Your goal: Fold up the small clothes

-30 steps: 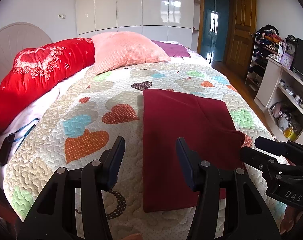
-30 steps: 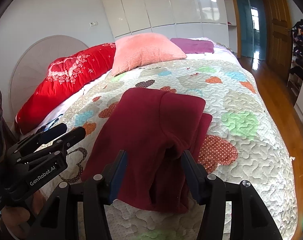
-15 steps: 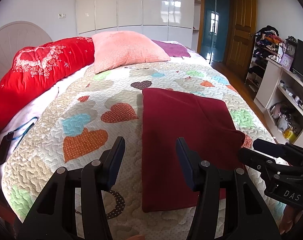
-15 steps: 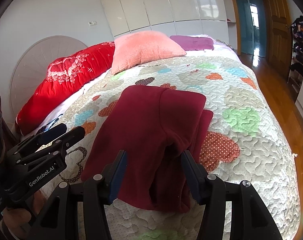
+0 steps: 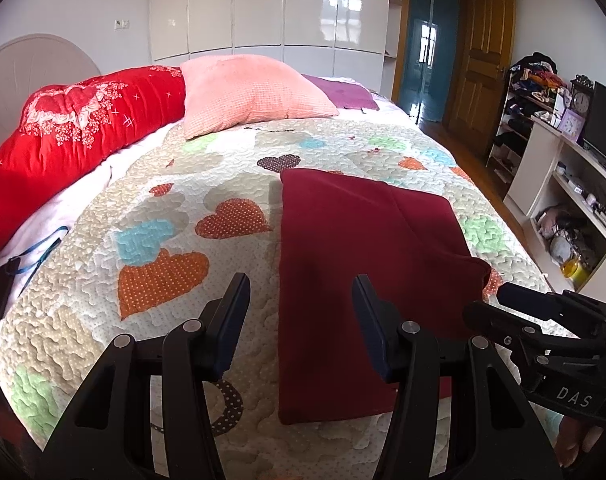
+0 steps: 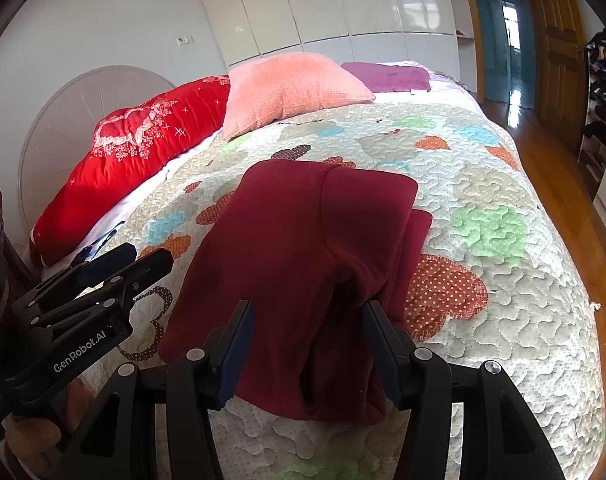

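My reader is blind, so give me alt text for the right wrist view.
A dark red garment, partly folded, lies on a heart-patterned quilt. The open right claw hovers over its near edge, with the left claw alongside.

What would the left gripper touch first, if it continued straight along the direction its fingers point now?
Probably the left edge of the dark red garment, or the heart-patterned quilt just beside it. The left gripper is open and holds nothing, and depth is hard to judge.
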`<state>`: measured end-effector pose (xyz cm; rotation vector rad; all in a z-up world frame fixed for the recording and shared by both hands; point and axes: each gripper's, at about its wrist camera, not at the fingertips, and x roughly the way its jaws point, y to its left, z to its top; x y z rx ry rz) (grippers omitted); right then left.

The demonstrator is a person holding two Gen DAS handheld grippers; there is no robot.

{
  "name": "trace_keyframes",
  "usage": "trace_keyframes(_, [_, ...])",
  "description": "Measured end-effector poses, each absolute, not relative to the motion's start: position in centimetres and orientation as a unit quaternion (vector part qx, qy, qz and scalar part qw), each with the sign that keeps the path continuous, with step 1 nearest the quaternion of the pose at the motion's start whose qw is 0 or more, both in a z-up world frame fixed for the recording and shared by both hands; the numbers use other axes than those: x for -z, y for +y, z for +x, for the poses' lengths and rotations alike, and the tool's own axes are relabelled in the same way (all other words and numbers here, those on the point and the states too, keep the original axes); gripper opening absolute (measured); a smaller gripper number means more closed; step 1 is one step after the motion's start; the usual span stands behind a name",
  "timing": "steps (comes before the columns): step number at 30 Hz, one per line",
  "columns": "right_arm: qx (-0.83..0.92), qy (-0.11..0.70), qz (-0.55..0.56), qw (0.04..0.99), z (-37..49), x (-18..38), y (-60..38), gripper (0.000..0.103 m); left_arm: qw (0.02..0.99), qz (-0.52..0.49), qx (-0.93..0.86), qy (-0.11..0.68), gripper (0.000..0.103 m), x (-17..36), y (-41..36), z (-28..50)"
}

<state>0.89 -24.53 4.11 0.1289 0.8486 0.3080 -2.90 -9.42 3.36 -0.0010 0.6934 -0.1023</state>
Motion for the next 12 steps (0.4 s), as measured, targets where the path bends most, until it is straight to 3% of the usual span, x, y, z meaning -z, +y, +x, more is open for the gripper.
trace_keyframes(12, [-0.140,0.408,0.062,0.900,1.4,-3.9,-25.6,0.054,0.944,-0.030,0.032,0.326,0.053,-3.4,-7.0,-2.2])
